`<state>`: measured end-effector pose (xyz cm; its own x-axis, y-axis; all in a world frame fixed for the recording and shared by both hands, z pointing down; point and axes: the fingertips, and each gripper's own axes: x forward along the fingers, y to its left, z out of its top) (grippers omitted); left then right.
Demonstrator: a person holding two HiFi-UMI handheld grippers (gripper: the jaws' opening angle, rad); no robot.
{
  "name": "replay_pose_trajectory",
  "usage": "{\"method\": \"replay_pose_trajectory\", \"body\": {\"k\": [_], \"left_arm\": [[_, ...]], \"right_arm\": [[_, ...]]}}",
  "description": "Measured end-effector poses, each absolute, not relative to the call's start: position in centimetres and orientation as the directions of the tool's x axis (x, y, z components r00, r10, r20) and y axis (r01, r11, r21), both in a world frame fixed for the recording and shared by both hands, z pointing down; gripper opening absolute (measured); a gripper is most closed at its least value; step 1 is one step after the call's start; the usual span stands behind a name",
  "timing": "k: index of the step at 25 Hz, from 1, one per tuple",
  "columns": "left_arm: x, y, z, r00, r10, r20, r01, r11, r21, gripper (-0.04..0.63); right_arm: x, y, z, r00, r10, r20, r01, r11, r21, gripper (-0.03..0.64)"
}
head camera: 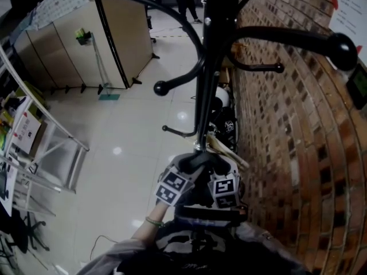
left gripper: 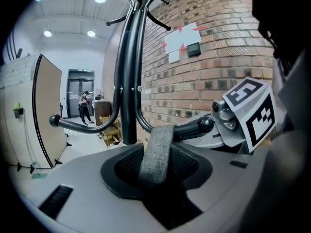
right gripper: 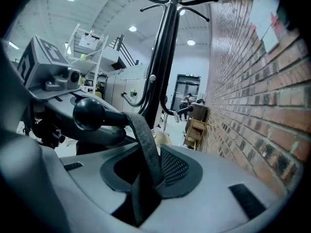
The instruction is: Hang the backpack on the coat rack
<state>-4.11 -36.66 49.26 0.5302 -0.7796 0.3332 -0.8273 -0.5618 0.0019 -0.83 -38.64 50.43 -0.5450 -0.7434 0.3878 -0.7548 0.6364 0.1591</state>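
The grey backpack (left gripper: 73,178) fills the lower part of both gripper views. Its grey top loop (left gripper: 156,154) is draped over a ball-tipped hook (left gripper: 205,124) of the black coat rack (left gripper: 129,91). From the right gripper view, the same loop (right gripper: 146,144) runs over the hook's ball (right gripper: 89,113), up from the backpack (right gripper: 218,188). In the head view the marker cubes of my left gripper (head camera: 172,187) and right gripper (head camera: 225,191) sit on either side of the pack's top, just below the rack's pole (head camera: 209,67). Neither gripper's jaws show in any view.
A brick wall (head camera: 287,142) runs close along the right of the rack. Other curved hooks (head camera: 172,85) jut out at several heights. A white shelf frame (head camera: 40,148) and beige cabinets (head camera: 86,39) stand to the left across the tiled floor. A person (left gripper: 85,106) stands far off by a door.
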Motion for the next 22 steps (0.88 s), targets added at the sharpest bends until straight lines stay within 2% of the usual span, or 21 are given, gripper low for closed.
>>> {"method": "replay_pose_trajectory", "body": {"k": [7, 14, 16, 17, 22], "left_arm": [[-5.1, -34.4, 48.5, 0.551, -0.782, 0.292, -0.824, -0.566, 0.040, 0.164], [-6.1, -30.8, 49.4, 0.608, -0.728, 0.317, -0.776, -0.629, 0.042, 0.159], [-6.2, -29.6, 49.5, 0.632, -0.706, 0.321, -0.754, -0.655, 0.045, 0.044], [-6.3, -29.0, 49.7, 0.643, -0.693, 0.327, -0.743, -0.668, 0.045, 0.018], [-6.9, -26.1, 51.0, 0.680, -0.644, 0.351, -0.704, -0.707, 0.069, 0.002]], "right_arm": [[0.4, -36.3, 49.6, -0.500, -0.784, 0.367, -0.810, 0.573, 0.122, 0.114], [0.7, -32.1, 51.9, -0.467, -0.787, 0.403, -0.865, 0.501, -0.024, 0.099], [0.4, -30.8, 51.7, -0.464, -0.797, 0.386, -0.877, 0.475, -0.072, 0.059], [0.2, -30.2, 51.6, -0.462, -0.803, 0.377, -0.881, 0.463, -0.093, 0.043], [-0.7, -27.0, 51.9, -0.441, -0.823, 0.359, -0.897, 0.421, -0.137, 0.011]]}}
